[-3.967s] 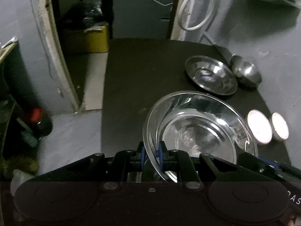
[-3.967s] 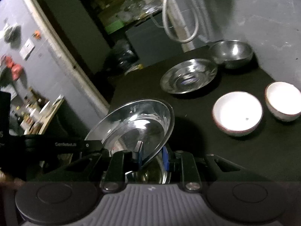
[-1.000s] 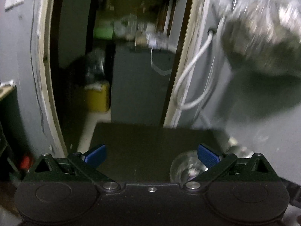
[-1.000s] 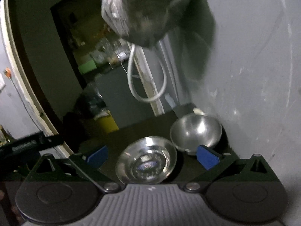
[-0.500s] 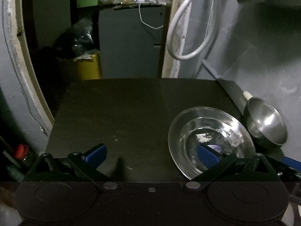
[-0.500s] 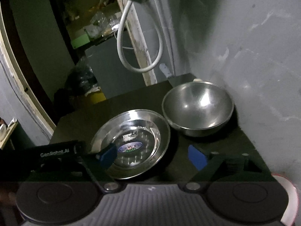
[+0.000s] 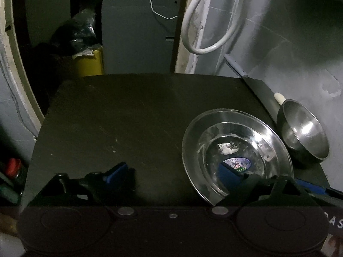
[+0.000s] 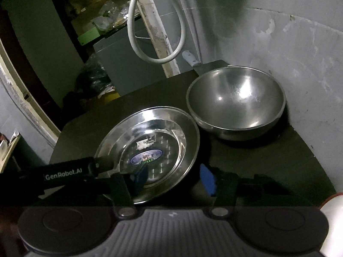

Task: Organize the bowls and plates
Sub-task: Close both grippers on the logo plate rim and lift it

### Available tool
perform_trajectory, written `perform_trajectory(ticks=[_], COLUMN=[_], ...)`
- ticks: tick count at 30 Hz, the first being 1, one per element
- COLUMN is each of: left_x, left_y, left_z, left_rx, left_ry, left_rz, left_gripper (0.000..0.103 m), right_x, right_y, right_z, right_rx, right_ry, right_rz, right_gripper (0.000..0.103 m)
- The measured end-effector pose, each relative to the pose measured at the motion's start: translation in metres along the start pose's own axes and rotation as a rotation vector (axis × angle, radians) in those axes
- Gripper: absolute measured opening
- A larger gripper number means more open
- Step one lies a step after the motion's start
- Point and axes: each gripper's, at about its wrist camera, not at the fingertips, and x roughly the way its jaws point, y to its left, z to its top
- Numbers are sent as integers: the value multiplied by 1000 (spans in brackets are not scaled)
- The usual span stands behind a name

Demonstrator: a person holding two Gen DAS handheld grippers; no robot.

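- The table (image 7: pixel 128 111) is a dark slab whose right edge runs along a grey wall (image 8: pixel 289 42); its far edge stops short of a doorway with a grey cabinet (image 7: pixel 137 32) beyond.
- The left half of the table, from the near edge up to the far left corner, carries nothing that shows, and this is the widest free stretch.
- The steel plates (image 7: pixel 235 150) sit toward the right edge, a smaller one nested inside a larger one; the inner one has a sticker at its centre and a few white flecks.
- The steel bowl (image 8: pixel 235 100) stands just beside the plates, between them and the wall, near the far right corner; nothing shows inside it.
- A white bowl (image 8: pixel 332 205) peeks in at the near right edge of the right wrist view.
- The left gripper (image 7: pixel 173 171) has its jaws spread wide and holds nothing; its right finger lies over the near rim of the plates.
- The right gripper (image 8: pixel 173 177) is also spread and holds nothing, its fingers set either side of the plates' near right rim; contact cannot be told.
- A white hose (image 7: pixel 205 21) hangs looped on the wall above the far right corner.
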Motion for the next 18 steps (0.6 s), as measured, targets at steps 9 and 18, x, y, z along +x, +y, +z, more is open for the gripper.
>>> perform_trajectory(ticks=[9,18], left_x=[5,-1], left_y=[-1,-3], left_z=[-3,-4], left_rx=[-3,8], left_ry=[6,8], left_rz=[-56,-100], left_gripper=[45,24], right_x=[4,0], right_y=[-3,-2], right_z=[-1,-2], right_rx=[14,1], right_ry=[19,20], right_rz=[10,22], right_gripper=[29,26])
